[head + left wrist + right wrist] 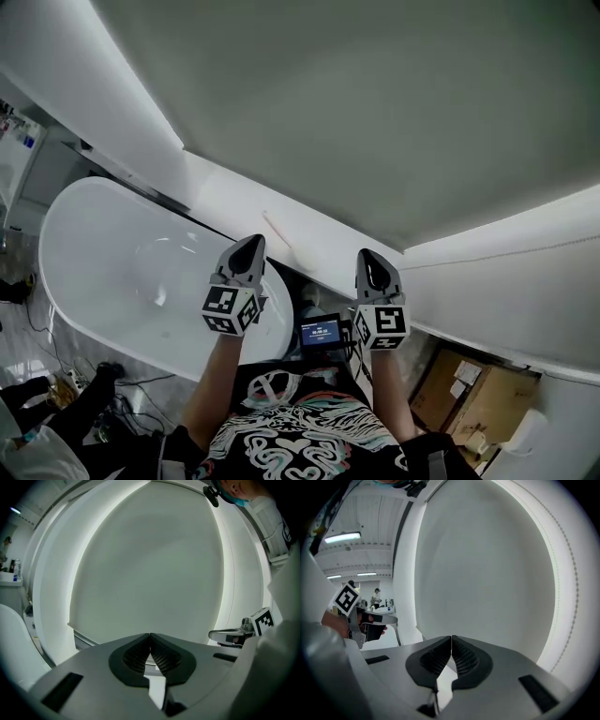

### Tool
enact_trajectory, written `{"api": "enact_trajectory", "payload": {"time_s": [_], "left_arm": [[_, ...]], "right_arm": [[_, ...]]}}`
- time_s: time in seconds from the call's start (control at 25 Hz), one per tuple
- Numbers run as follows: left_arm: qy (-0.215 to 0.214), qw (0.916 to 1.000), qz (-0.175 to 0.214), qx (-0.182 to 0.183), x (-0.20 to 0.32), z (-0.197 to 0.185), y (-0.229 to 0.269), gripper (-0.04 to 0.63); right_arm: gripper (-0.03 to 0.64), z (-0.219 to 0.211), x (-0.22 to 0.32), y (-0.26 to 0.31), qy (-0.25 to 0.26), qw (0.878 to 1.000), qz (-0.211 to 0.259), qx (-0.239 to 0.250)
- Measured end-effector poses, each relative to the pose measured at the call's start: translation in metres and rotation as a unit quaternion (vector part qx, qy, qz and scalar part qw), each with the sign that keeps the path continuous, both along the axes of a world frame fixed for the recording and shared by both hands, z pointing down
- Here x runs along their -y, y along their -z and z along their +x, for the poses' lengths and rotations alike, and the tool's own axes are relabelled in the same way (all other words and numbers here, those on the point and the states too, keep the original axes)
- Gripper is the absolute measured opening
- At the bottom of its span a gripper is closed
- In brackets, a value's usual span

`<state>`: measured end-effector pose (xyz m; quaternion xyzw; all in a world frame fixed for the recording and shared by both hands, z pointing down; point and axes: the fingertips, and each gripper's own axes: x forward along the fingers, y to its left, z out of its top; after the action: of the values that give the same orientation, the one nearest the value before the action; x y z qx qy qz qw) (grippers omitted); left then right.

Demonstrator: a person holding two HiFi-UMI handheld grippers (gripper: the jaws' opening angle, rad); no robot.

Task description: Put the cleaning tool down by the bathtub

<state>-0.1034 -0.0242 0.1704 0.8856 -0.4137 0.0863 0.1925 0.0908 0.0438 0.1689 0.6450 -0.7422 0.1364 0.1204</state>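
Plainly, held the left gripper [251,246] and the right gripper [368,259] up side by side, apart from each other, both aimed at the plain grey wall panel [375,112]. Pressed the left jaws fully together, ribbed pads meeting along one seam with nothing between them; matched that on the right, pads tip to tip and equally empty. Found the cleaning tool [281,234], if rightly read as the slim pale stick there, lying flat on the white ledge [225,192] just beside the bathtub [112,262], beyond the left gripper's tips and touching neither gripper. Traced its long axis aslant in the head view, from upper left to lower right, roughly along the ledge, the lower end pointing towards the gap between the two grippers; could not tell head from handle at that size. Caught the right gripper at the right edge of the left gripper view, and the left gripper at the left edge of the right gripper view. Noted a small lit screen [321,331] just below and between the grippers, cardboard boxes [469,394] at lower right, and loose cables [84,384] beside the bathtub's near end.
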Motion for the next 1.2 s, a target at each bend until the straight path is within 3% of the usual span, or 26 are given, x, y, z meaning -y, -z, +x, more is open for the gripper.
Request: {"api": "enact_trajectory", "payload": {"time_s": [0.12, 0.6, 0.76, 1.2], "left_arm": [[-0.001, 0.9995, 0.032, -0.006, -0.007, -0.005, 0.033, 0.018], [0.027, 0.991, 0.13, -0.016, -0.03, -0.014, 0.118, 0.018], [0.034, 0.9893, 0.141, -0.014, -0.033, -0.02, 0.126, 0.018], [0.047, 0.9877, 0.149, -0.004, -0.039, -0.031, 0.127, 0.018]], "right_arm": [[0.028, 0.001, -0.009, 0.022, -0.017, 1.0, 0.019, 0.013], [0.026, -0.015, -0.016, 0.121, 0.003, 0.995, 0.101, 0.002], [0.026, -0.025, -0.017, 0.136, 0.002, 0.992, 0.124, -0.006], [0.026, -0.037, -0.024, 0.134, 0.009, 0.992, 0.127, 0.009]]}}
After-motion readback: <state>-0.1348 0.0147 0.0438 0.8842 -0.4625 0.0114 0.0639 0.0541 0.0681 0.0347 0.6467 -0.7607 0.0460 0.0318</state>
